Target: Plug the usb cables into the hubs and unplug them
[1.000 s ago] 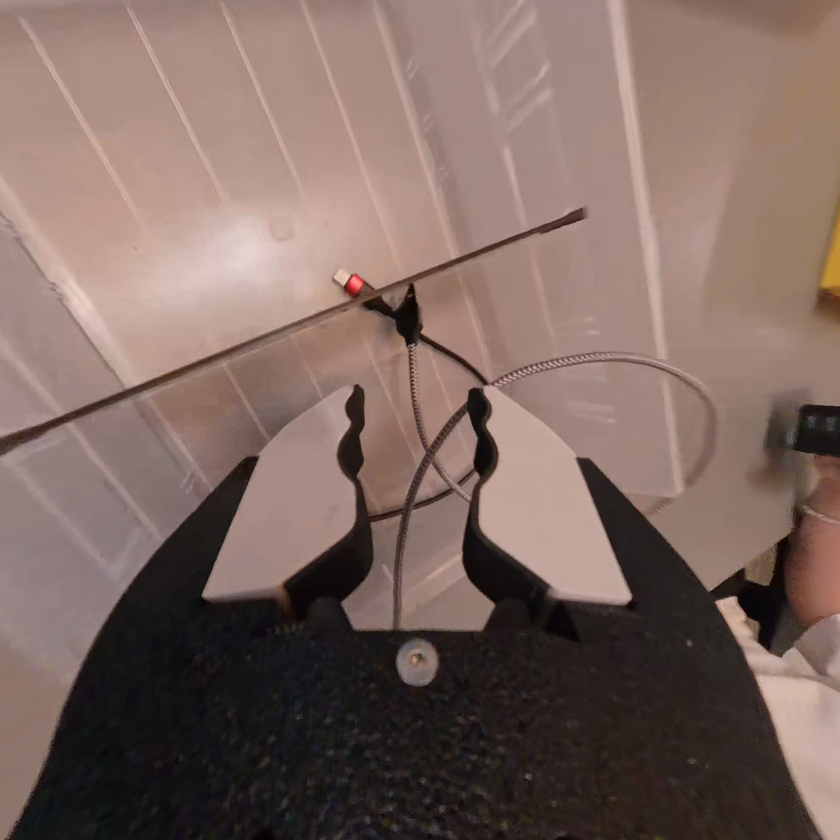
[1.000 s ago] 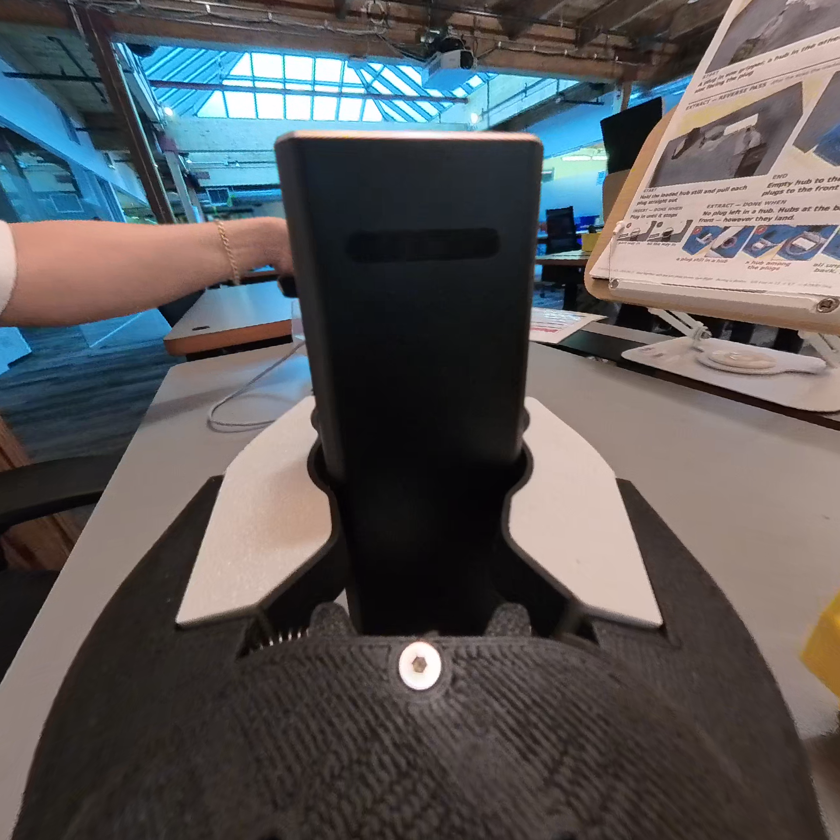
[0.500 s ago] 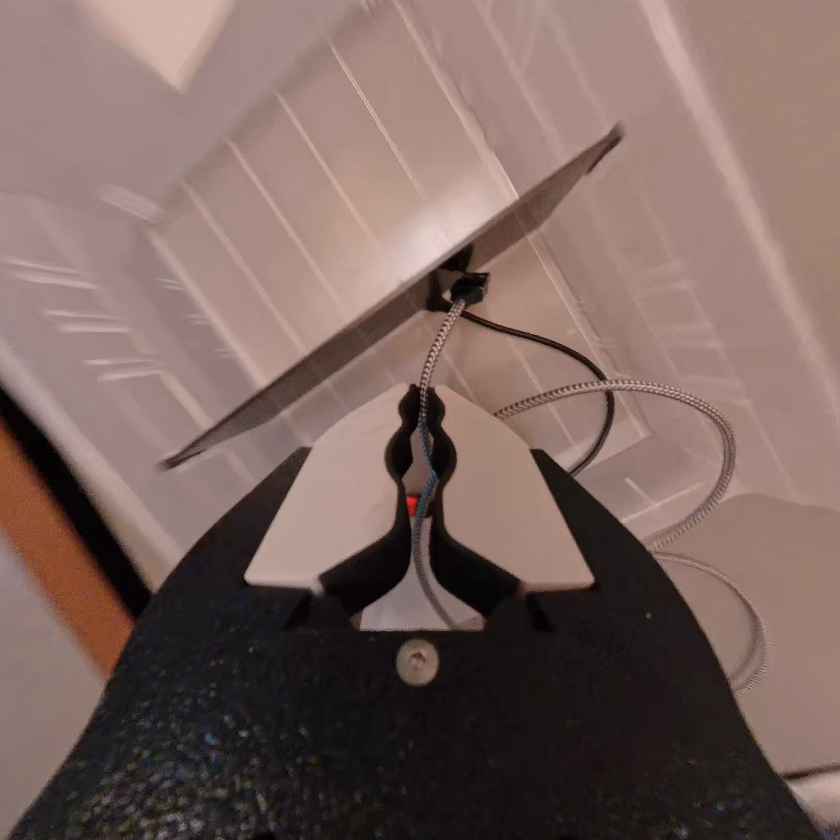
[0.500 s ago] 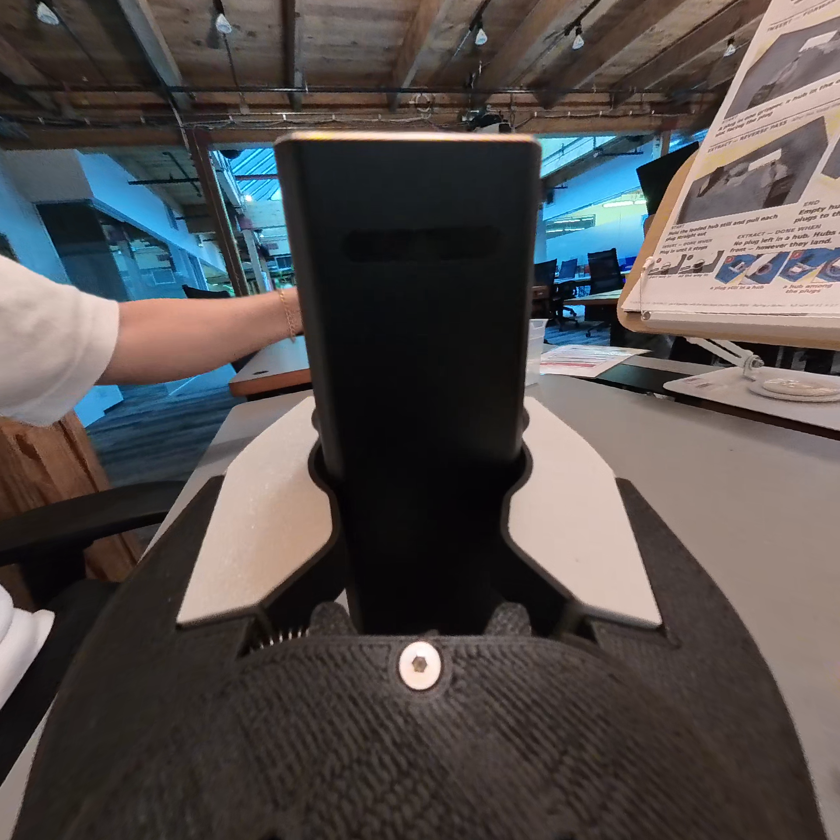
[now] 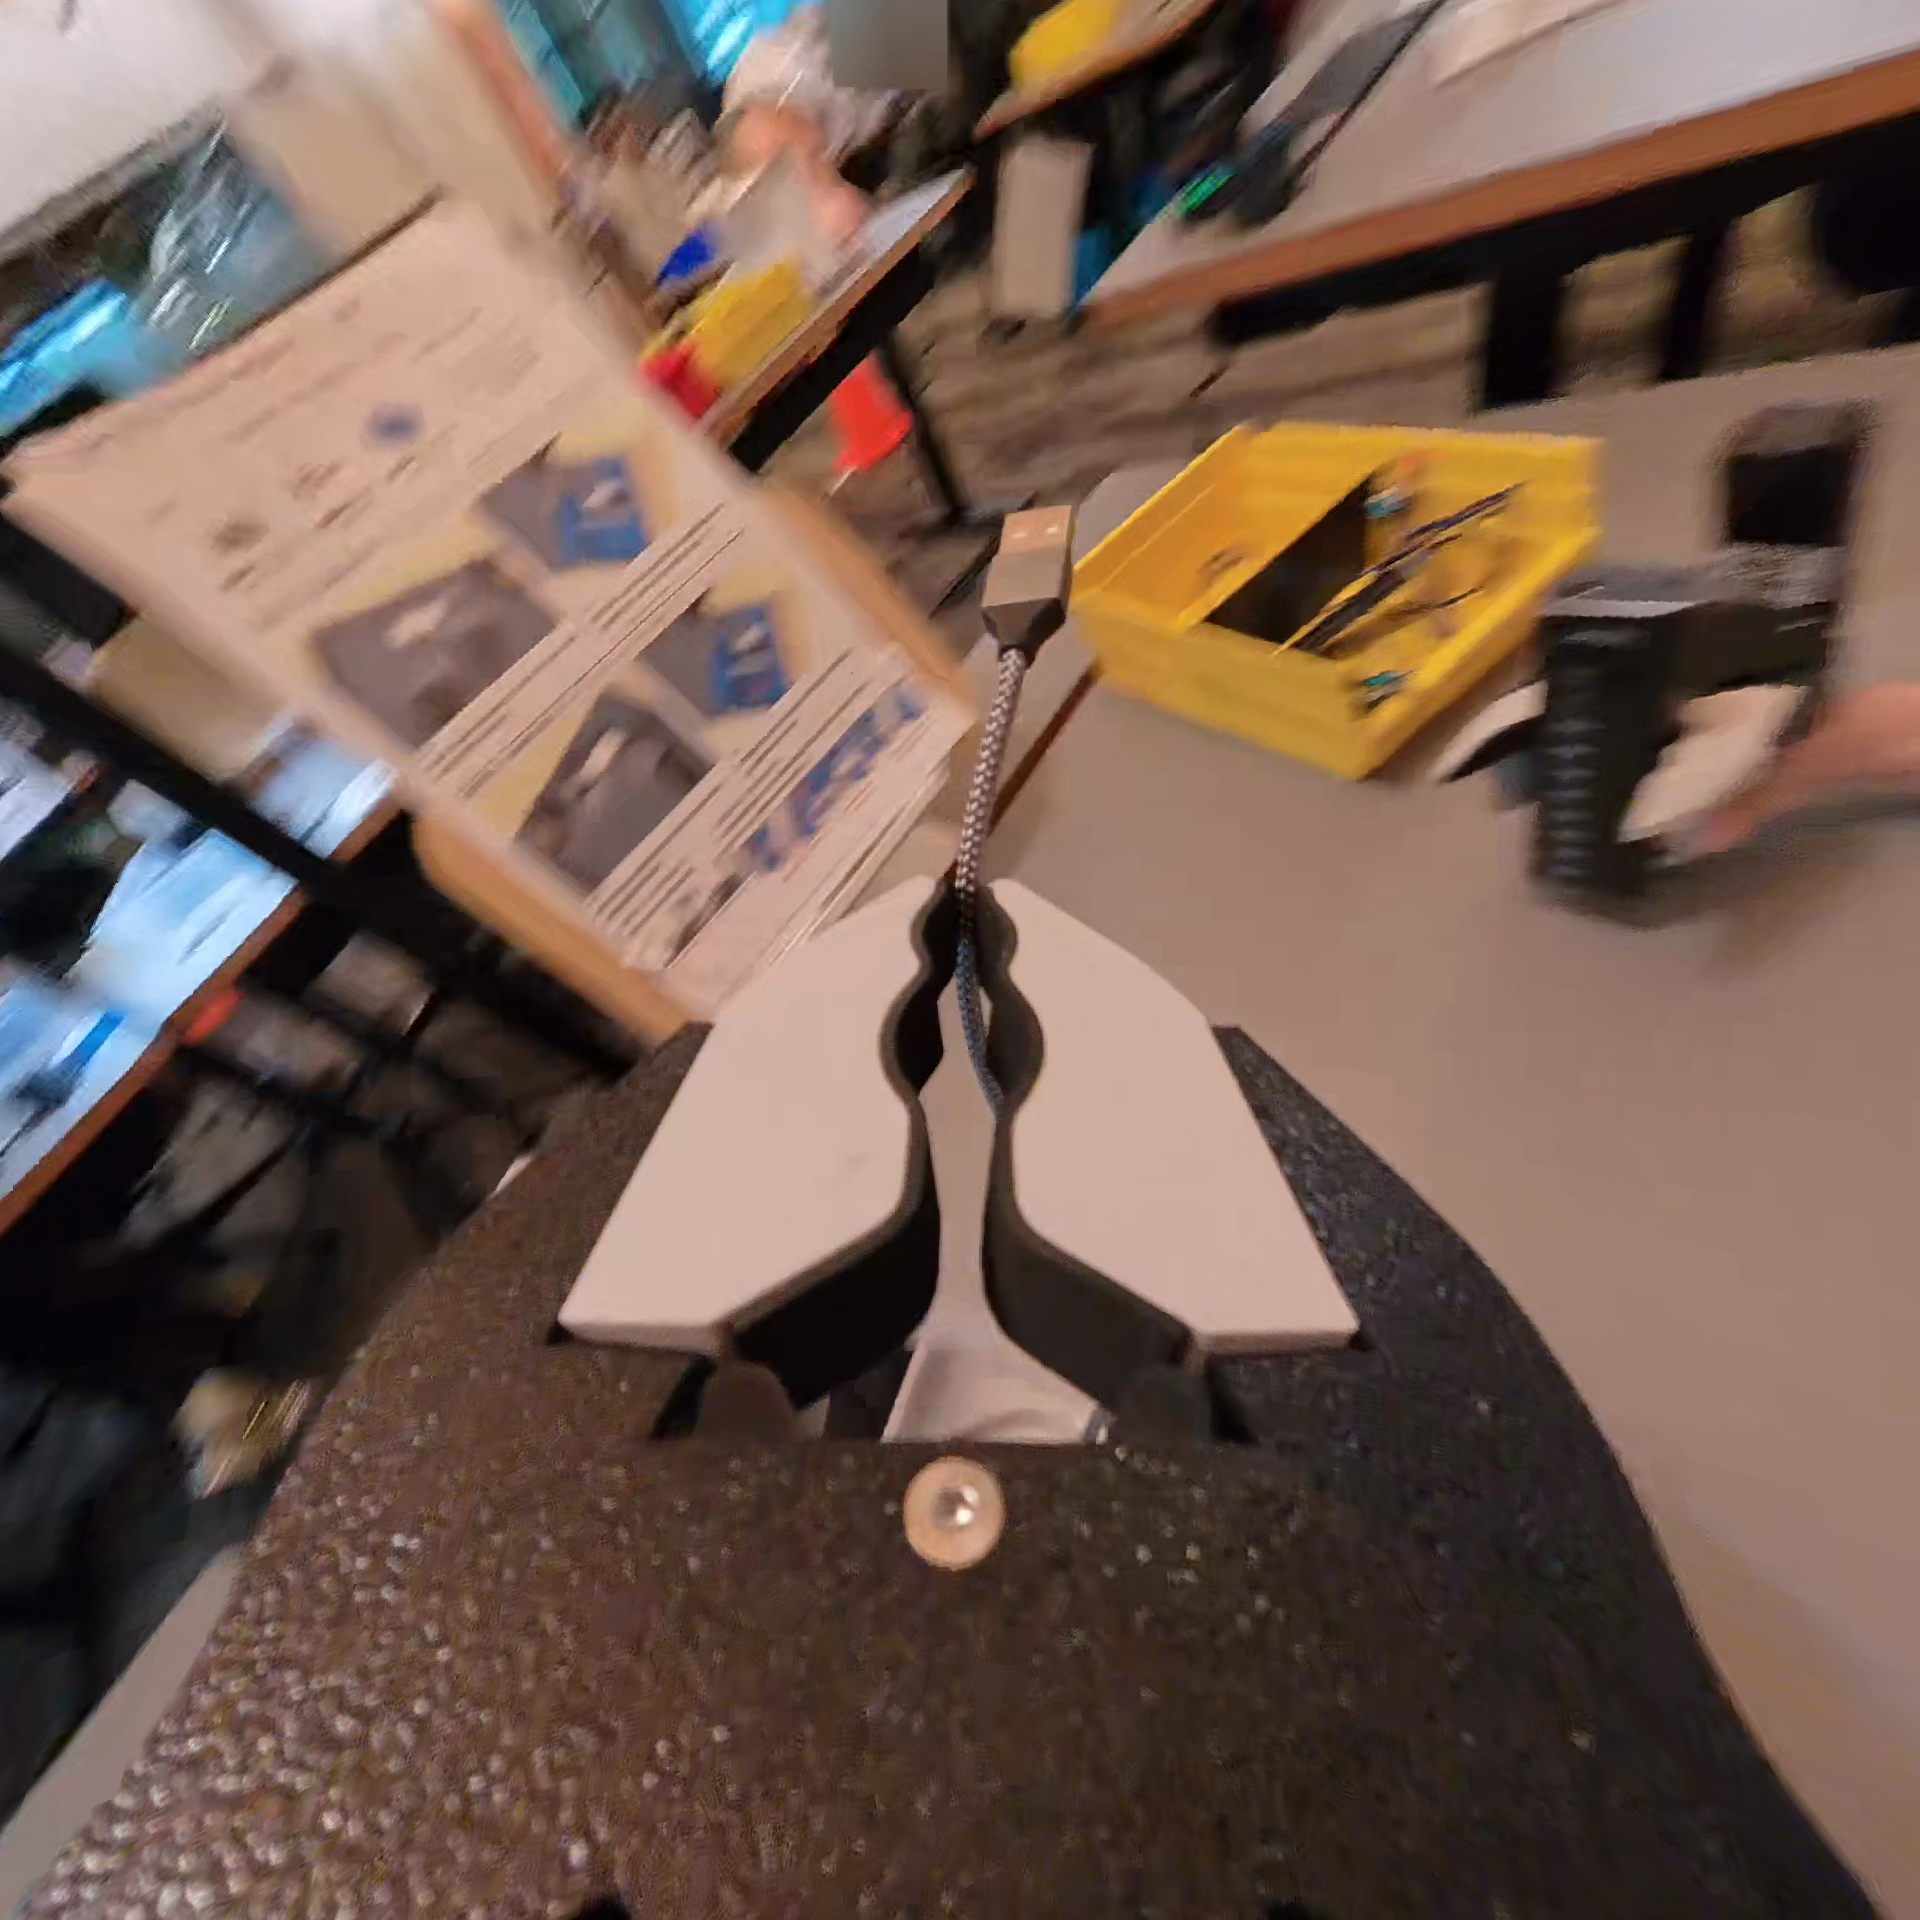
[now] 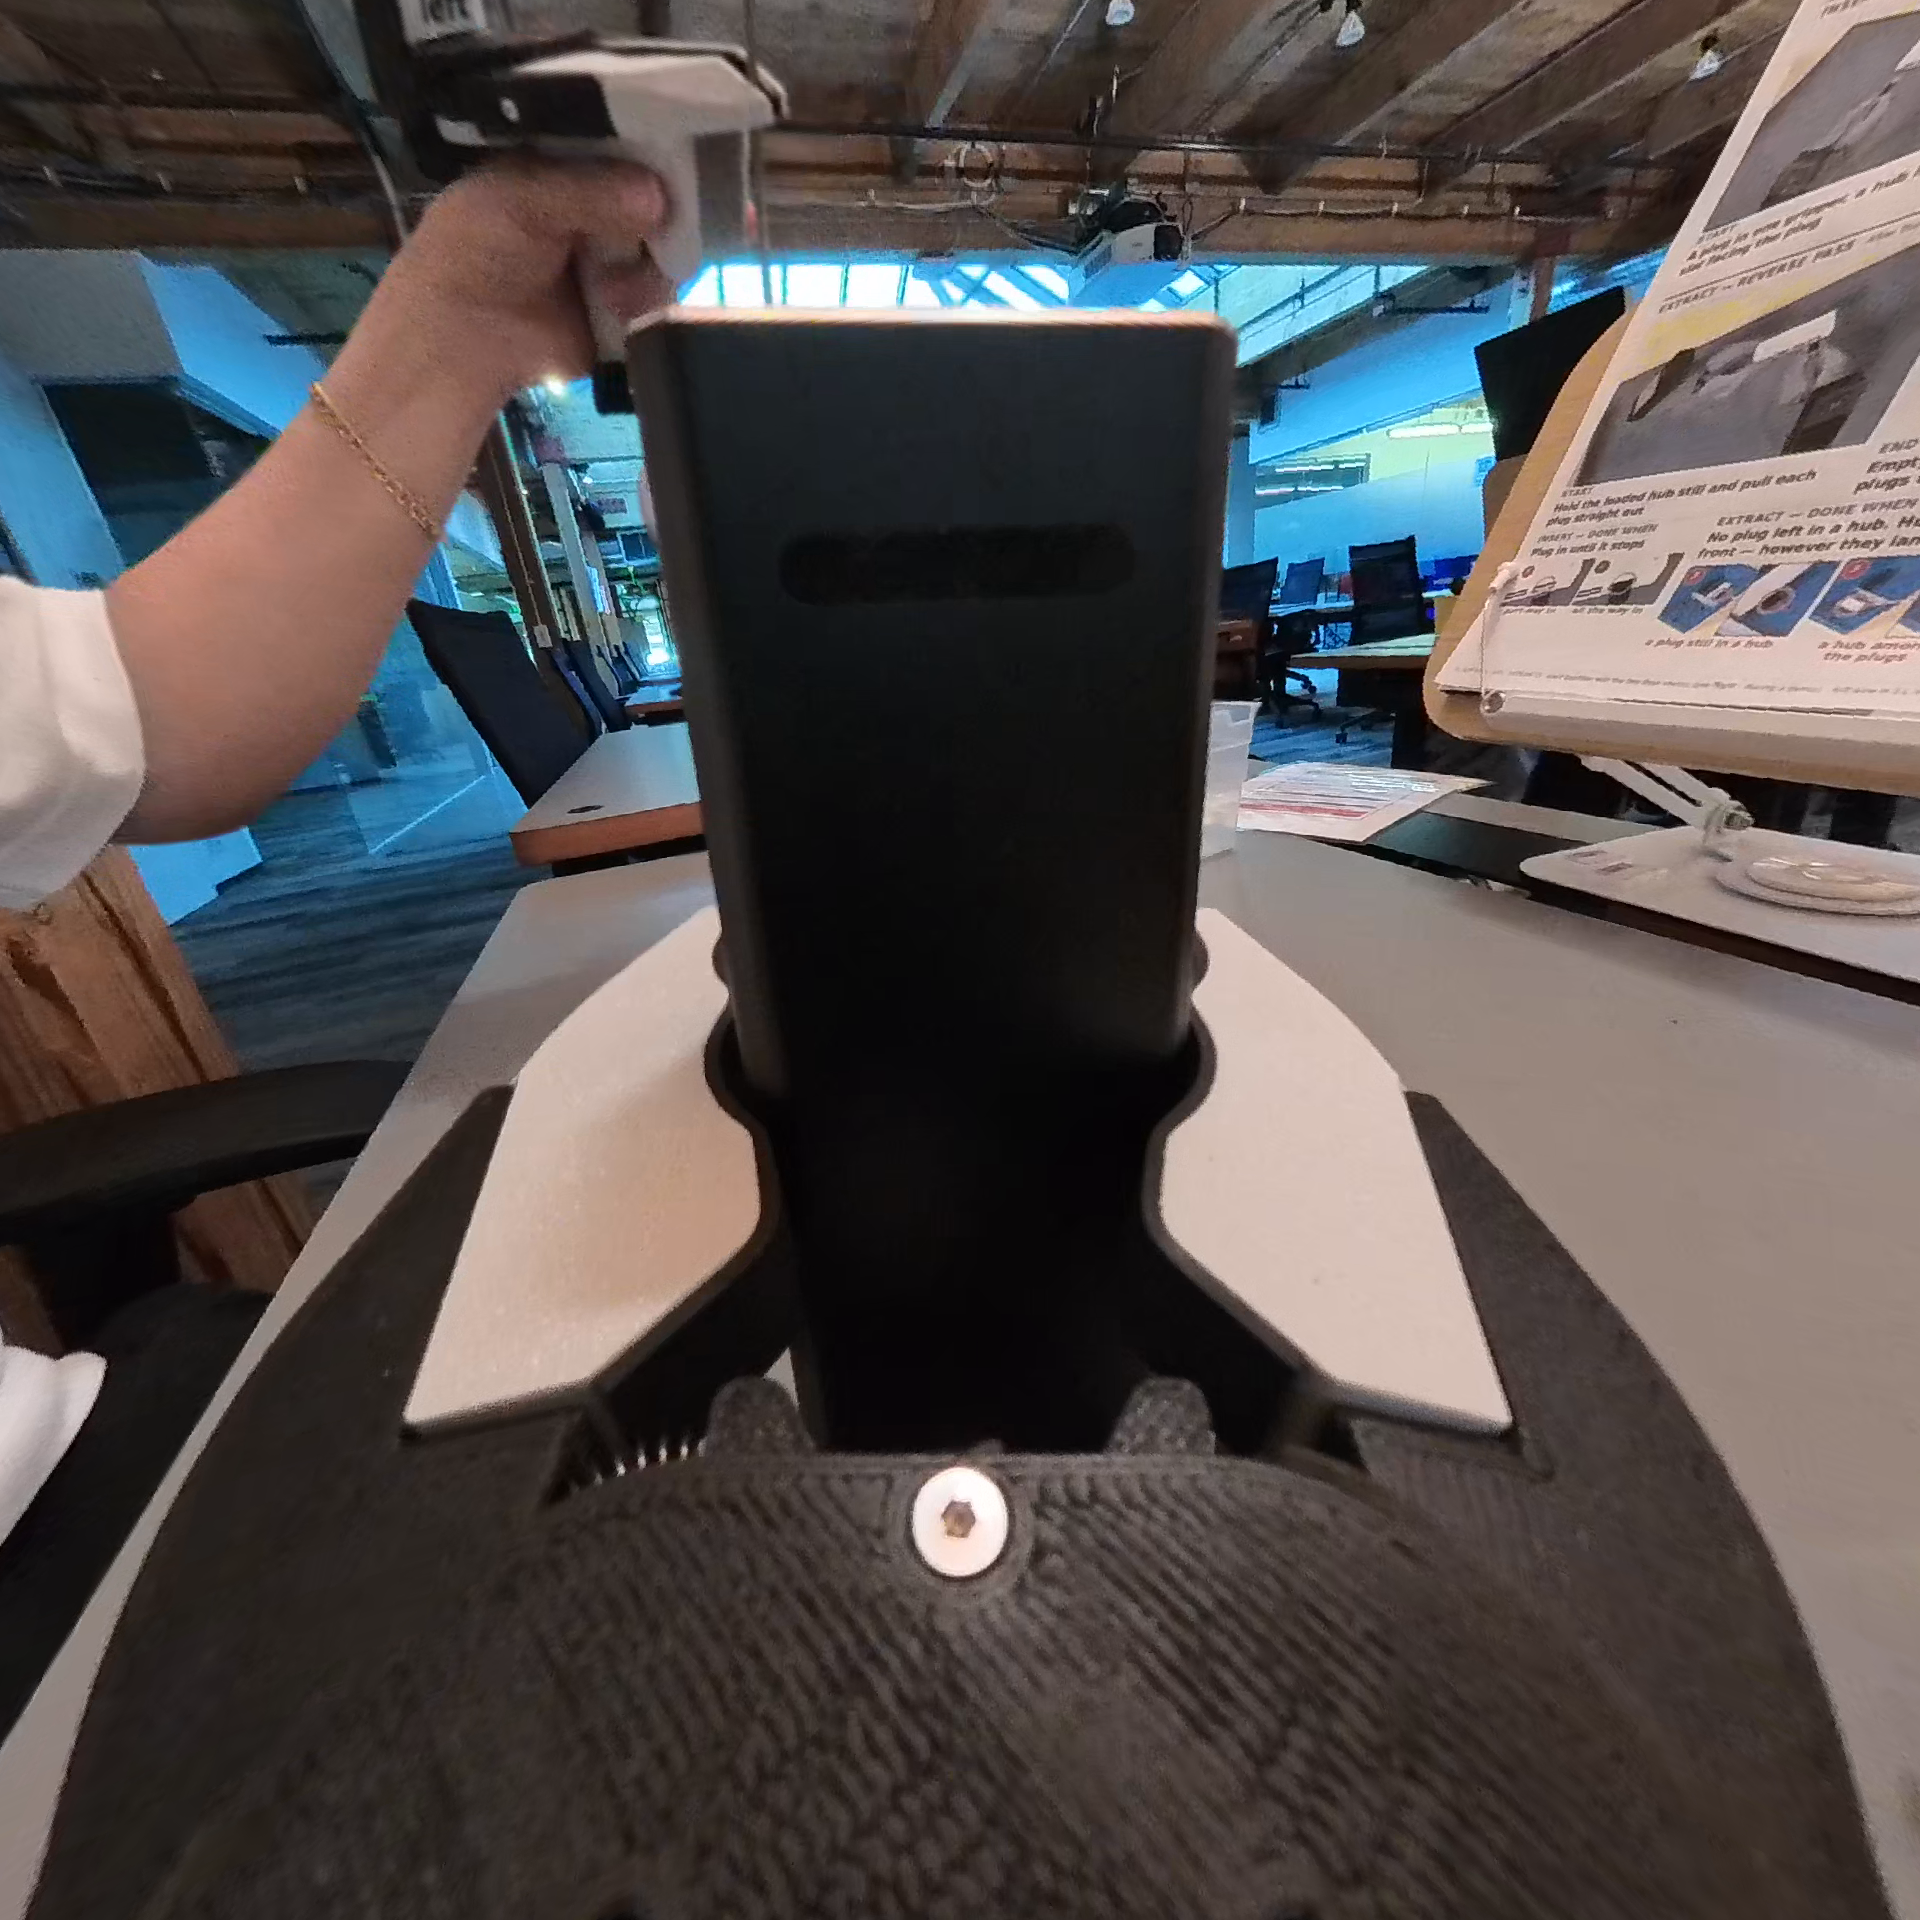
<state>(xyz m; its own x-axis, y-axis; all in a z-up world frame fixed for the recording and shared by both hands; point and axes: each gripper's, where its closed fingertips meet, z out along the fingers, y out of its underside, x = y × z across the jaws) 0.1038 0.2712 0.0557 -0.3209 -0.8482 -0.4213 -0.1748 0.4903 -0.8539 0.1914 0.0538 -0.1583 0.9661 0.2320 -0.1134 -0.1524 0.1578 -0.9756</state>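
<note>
My left gripper (image 5: pixel 961 909) is shut on a grey braided usb cable (image 5: pixel 987 748). Its metal plug (image 5: pixel 1029 566) sticks out past the fingertips, in the air above the grey table (image 5: pixel 1507 1091). My right gripper (image 6: pixel 956 1003) is shut on a black hub (image 6: pixel 935 727), which stands upright between the fingers with a dark slot on its face. In the left wrist view the right gripper (image 5: pixel 1662 727) shows blurred at far right with the hub (image 5: pixel 1787 488). In the right wrist view the left gripper (image 6: pixel 613 104) is high at upper left, held by a hand.
A yellow bin (image 5: pixel 1340 582) with cables sits on the table beyond the plug. An instruction board (image 5: pixel 468 582) on a stand is at the table's far side, also in the right wrist view (image 6: pixel 1714 416). A chair armrest (image 6: pixel 156 1143) is at the table's left edge.
The left gripper shut on the braided cable, lifted it off the table and swung up to face the room. The right gripper kept hold of the hub, almost still.
</note>
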